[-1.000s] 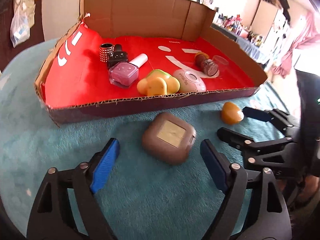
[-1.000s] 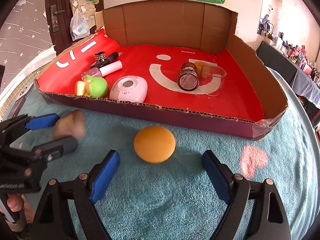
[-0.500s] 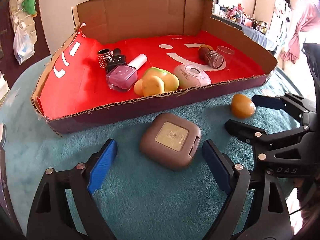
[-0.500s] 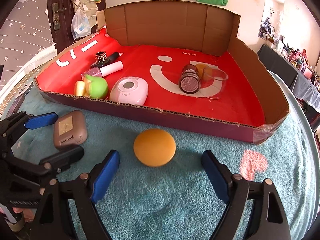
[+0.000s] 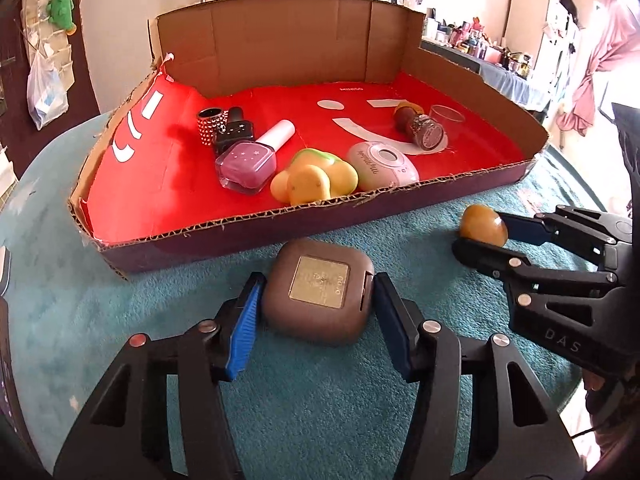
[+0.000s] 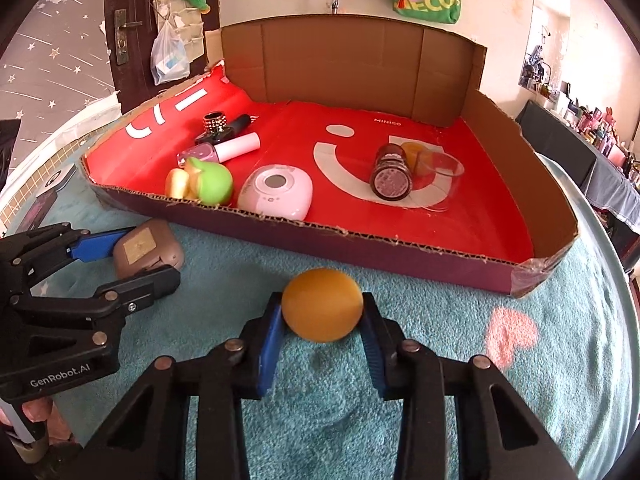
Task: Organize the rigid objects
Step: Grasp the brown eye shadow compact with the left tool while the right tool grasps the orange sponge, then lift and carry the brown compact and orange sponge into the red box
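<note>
On the teal-towelled tabletop before the red-lined cardboard box, the left gripper is closing on the hard brown rounded-square case, flat sides pinched. The right gripper is closing around the smooth orange rounded piece, judged light and slippery; it is best gripped at its widest part.

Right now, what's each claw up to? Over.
Left gripper closing on brown case. Right gripper closing on orange disc. Both outside red box; front wall ahead.

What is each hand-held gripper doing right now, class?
Left hand-held gripper: closing on the brown square case, pads at its sides.
Right hand-held gripper: closing on the orange round piece, pads touching it.
</note>
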Motion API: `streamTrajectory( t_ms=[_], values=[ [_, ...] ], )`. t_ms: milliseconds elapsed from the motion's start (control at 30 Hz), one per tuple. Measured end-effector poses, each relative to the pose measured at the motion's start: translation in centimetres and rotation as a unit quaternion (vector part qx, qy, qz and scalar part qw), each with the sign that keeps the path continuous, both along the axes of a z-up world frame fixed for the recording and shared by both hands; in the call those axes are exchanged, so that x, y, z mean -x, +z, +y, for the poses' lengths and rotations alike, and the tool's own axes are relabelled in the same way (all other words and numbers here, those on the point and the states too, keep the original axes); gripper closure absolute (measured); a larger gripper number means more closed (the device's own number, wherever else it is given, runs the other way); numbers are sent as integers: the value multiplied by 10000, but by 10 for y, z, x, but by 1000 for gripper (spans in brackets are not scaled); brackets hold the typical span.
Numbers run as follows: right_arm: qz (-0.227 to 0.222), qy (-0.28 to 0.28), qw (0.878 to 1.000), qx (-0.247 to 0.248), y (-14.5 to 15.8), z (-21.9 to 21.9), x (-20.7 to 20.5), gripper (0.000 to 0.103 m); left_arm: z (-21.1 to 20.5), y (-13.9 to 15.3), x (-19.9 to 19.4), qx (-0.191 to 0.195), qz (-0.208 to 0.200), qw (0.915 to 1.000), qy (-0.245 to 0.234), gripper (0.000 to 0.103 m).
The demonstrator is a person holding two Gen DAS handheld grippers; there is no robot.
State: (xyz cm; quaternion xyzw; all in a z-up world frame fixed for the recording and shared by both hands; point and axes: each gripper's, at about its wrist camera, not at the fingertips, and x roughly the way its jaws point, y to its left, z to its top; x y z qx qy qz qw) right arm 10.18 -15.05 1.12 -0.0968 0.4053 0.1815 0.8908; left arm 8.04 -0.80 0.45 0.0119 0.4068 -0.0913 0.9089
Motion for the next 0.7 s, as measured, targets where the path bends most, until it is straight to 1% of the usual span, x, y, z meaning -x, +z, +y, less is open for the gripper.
streamTrajectory(
  t_ms=[100, 233, 400, 533, 700],
  values=[
    [64, 60, 10000, -42, 1, 0, 6, 64, 1, 0, 4, 38, 12, 10000, -14, 51],
    [212, 143, 9994, -215, 2, -1, 16, 64, 5, 1, 10, 80, 48, 10000, -28, 51],
    [405, 203, 9976, -530, 5, -6, 24, 64, 8, 4, 19, 162, 61, 9998, -83, 51],
    [385, 232, 9970, -630, 11, -8, 30, 64, 11, 9, 26, 395, 82, 9990, -207, 51],
    [379, 306, 9946, -920, 24, -12, 35, 64, 11, 23, 35, 508, -51, 9982, -314, 51]
  ],
)
